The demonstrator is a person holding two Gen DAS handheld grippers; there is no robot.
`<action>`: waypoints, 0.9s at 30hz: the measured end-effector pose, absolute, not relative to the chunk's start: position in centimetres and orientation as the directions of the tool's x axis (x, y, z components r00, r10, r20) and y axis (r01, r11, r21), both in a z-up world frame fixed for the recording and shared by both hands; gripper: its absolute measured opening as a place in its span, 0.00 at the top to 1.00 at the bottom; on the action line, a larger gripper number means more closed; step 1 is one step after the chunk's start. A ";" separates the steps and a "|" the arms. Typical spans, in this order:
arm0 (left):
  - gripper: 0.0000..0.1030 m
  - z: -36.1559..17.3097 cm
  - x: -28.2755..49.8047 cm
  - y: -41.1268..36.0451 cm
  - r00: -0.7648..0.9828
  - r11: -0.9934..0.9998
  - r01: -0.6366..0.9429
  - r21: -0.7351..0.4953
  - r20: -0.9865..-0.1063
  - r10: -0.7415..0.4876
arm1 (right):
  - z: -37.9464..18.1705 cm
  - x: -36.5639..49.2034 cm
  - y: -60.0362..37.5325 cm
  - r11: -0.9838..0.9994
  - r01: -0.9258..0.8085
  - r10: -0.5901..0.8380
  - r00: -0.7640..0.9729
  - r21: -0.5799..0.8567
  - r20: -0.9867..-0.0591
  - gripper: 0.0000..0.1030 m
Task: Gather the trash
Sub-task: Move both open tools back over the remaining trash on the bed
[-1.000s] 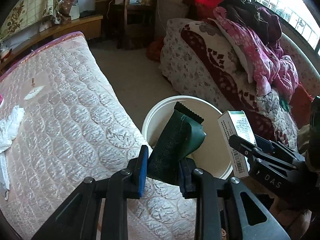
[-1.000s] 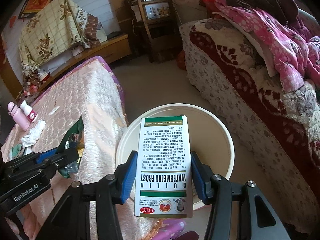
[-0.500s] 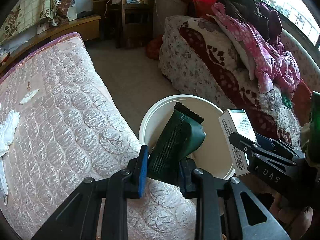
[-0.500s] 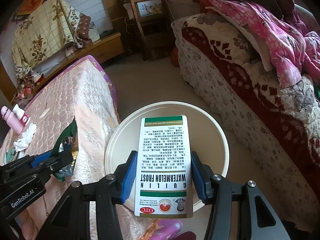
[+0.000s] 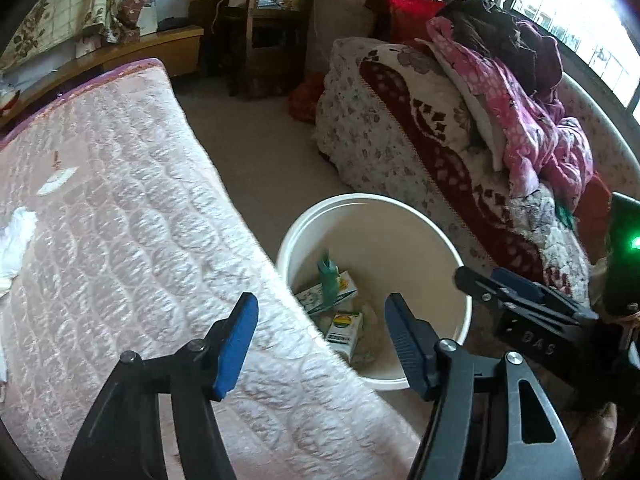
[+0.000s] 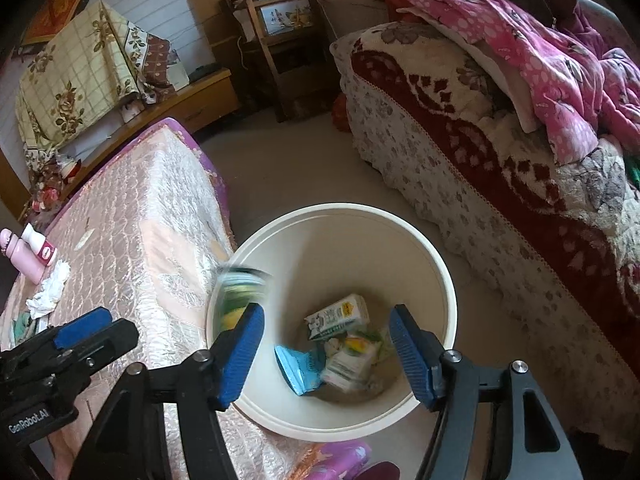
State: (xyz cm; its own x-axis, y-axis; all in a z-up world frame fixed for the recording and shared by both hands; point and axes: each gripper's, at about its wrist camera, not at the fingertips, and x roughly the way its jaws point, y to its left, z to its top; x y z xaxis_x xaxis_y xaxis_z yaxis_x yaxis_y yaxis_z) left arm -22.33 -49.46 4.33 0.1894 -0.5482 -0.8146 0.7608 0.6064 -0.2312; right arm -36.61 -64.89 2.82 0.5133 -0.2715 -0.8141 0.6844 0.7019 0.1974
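Note:
A white round bin [image 5: 448, 248] [image 6: 440, 264] stands on the floor between the mattress and a sofa. Both grippers hang over it, open and empty. My left gripper [image 5: 320, 336] is above the mattress edge and the bin's near rim. My right gripper [image 6: 326, 344] is straight above the bin. Inside lie a white and green medicine box [image 6: 338, 316] [image 5: 344, 332], a blue wrapper [image 6: 298, 366] and other cartons. The green wrapper [image 6: 240, 292] is a blur at the bin's left rim, in mid-fall. In the left view it shows as a green streak [image 5: 330, 280].
A quilted pink mattress [image 5: 120, 240] [image 6: 152, 216] takes the left side, with crumpled white tissue [image 6: 50, 290] [image 5: 16, 236] and two small pink bottles [image 6: 30, 248] on it. A sofa with a patterned blanket [image 5: 440, 152] and pink clothes [image 6: 552, 64] stands to the right.
Both grippers have opened. The green wrapper and the medicine box have dropped from them into the bin; the wrapper is still falling.

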 end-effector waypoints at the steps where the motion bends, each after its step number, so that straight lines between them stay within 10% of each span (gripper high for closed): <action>1: 0.35 4.4 -22.3 -49.2 0.192 0.608 0.760 -0.229 -0.815 -0.546 | 2.9 -36.7 -64.8 0.704 0.683 -0.272 0.514 0.197 -0.813 0.33; 27: 0.35 7.6 -19.8 -36.7 0.451 0.760 0.647 -0.064 -0.771 -0.449 | 5.9 -33.4 -55.9 0.816 0.552 -0.223 0.578 0.174 -0.785 0.33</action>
State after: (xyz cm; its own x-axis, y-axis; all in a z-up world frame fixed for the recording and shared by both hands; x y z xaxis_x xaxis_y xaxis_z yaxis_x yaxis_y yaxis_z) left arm -19.83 -36.68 7.58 0.4510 -0.4490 -0.7714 0.6470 0.7598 -0.0640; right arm -33.35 -55.86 5.90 0.5783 -0.2233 -0.7847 0.5515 0.8157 0.1744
